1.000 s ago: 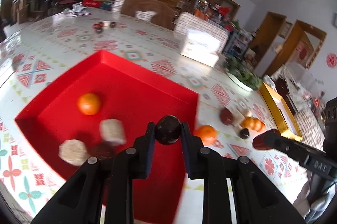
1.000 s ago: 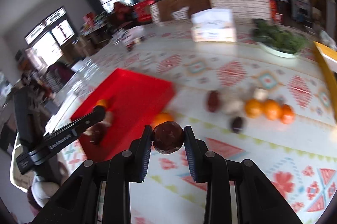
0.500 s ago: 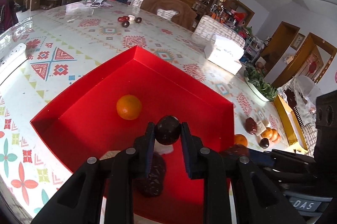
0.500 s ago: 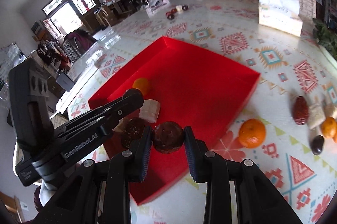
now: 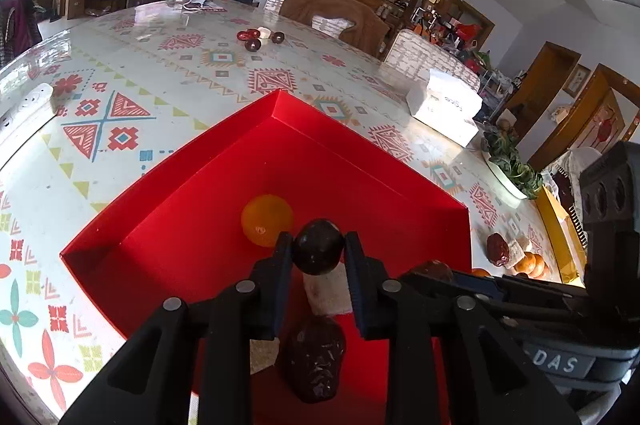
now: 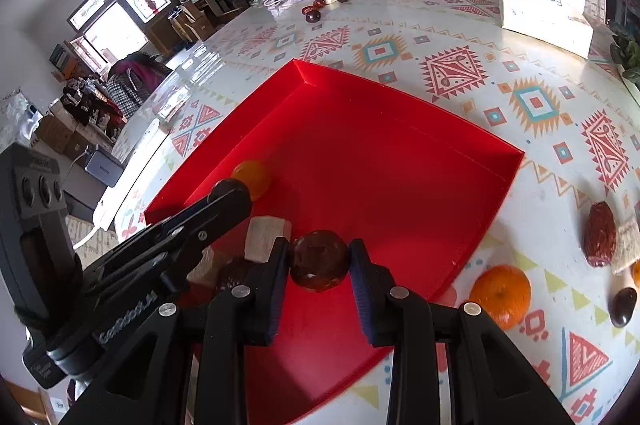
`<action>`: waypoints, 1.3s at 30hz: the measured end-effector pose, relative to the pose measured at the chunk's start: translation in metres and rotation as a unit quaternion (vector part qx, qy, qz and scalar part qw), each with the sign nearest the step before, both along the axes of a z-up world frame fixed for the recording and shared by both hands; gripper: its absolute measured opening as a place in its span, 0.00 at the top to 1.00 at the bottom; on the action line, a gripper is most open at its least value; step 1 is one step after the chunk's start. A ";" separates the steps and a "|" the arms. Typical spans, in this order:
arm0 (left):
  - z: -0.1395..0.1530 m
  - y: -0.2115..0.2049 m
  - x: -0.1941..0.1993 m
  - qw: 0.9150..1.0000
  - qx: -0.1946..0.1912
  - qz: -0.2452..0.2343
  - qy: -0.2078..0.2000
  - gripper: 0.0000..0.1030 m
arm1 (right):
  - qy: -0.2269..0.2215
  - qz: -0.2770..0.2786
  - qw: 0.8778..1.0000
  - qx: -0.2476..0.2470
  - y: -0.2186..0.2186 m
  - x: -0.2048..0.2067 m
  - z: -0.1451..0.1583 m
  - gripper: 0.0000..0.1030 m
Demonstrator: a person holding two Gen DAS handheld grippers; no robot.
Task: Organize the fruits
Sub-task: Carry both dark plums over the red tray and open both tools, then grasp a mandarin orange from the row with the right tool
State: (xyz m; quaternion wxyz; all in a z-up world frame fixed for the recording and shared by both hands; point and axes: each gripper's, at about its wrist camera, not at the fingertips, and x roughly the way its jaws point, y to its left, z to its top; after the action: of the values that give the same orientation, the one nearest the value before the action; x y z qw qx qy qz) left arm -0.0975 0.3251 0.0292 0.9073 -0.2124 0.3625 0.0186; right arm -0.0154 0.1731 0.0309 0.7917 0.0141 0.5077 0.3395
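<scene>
A red tray [image 5: 168, 161] [image 6: 400, 85] lies on the patterned table. In it are an orange [image 5: 267, 219] [image 6: 252, 177], a beige cube [image 5: 328, 291] [image 6: 266, 237] and a wrinkled dark date [image 5: 316, 361]. My left gripper [image 5: 318, 251] hovers over the tray's near part with a dark round fruit [image 5: 318, 245] between its pads; its jaws are opening, the pads still touching the fruit. My right gripper [image 6: 319, 266] is shut on a brown round fruit [image 6: 319, 259] above the tray's near corner, close beside the left one.
On the table right of the tray lie an orange [image 6: 500, 295], a red date [image 6: 599, 235], a dark plum [image 6: 623, 306] and more oranges [image 5: 530, 265]. A tissue box [image 6: 544, 9], a plant dish [image 5: 510, 169] and small fruits [image 5: 260, 39] sit farther back.
Both grippers have come in over the red tray and lower, each carrying its fruit. The right one crossed from the table beside the tray to next to the left one.
</scene>
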 end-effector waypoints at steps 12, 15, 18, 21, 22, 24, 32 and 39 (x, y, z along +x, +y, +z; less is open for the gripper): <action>0.012 0.006 -0.005 1.000 -0.010 0.018 -0.015 0.46 | -0.016 -0.041 0.999 0.028 -0.020 0.016 0.018 0.64; 0.020 0.011 -0.013 0.999 -0.018 0.033 -0.030 0.39 | -0.036 -0.059 0.997 0.036 -0.040 0.013 0.033 0.59; 0.029 0.012 -0.020 0.998 -0.021 0.042 -0.043 0.34 | -0.054 -0.085 0.994 0.041 -0.068 0.010 0.045 0.52; 0.035 0.008 -0.024 0.998 -0.023 0.043 -0.049 0.31 | -0.059 -0.118 0.990 0.048 -0.104 0.006 0.049 0.49; 0.036 0.005 -0.025 0.998 -0.023 0.041 -0.050 0.31 | -0.058 -0.129 0.989 0.049 -0.117 0.006 0.048 0.48; 0.038 -0.002 -0.026 0.998 -0.021 0.034 -0.050 0.31 | -0.053 -0.146 0.987 0.046 -0.136 0.003 0.044 0.48; 0.043 -0.046 -0.026 0.999 -0.007 -0.010 -0.046 0.30 | -0.032 -0.196 0.979 0.039 -0.203 -0.015 0.016 0.48; 0.040 -0.086 -0.019 0.998 0.010 -0.053 -0.033 0.28 | -0.024 -0.222 0.974 0.039 -0.234 -0.020 0.003 0.48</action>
State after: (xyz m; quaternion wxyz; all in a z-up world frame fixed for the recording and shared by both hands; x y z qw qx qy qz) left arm -0.1160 0.2392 0.0693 0.9205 -0.1847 0.3427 -0.0330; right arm -0.0350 -0.0606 0.0335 0.8581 0.1497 0.4590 0.1748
